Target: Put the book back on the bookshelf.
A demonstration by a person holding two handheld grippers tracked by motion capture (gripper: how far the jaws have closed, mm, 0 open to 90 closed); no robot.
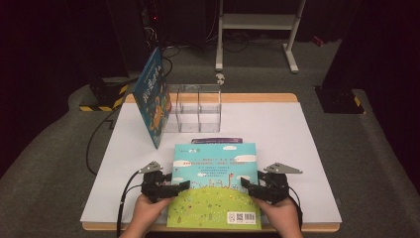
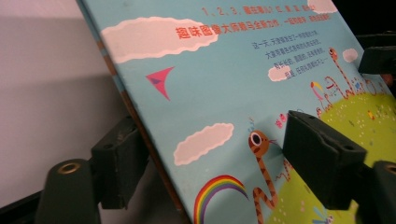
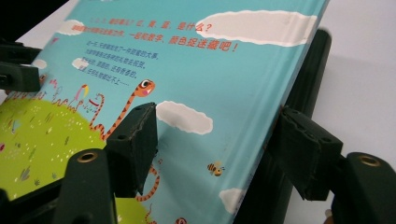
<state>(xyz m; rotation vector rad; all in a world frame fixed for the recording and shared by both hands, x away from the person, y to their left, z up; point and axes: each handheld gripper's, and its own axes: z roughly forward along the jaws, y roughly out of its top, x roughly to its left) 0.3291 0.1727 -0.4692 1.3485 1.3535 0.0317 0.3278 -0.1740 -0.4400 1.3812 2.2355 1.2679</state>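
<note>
Book: the picture book [image 1: 215,183] with the sky-and-green-hill cover lay flat at the lower middle of the high view, on the white bench [image 1: 297,148], its near edge by the bench's front edge.
Left claw: the left claw [image 1: 182,186] sat at the book's left edge, lower left of centre in the high view; in the left gripper view that edge ran between its jaws, one pad over the cover and one under.
Left claw state: jaws partly spread, straddling the edge; whether the pads pressed, I could not tell.
Right claw: the right claw [image 1: 246,185] sat at the book's right edge; in the right gripper view the edge lay between its jaws.
Right claw state: partly spread around the edge, the outer pad at the book's side; a firm pinch could not be told.
Behind: a second book [image 1: 152,96] leaned against a clear rack [image 1: 198,106] in the upper left.
</note>
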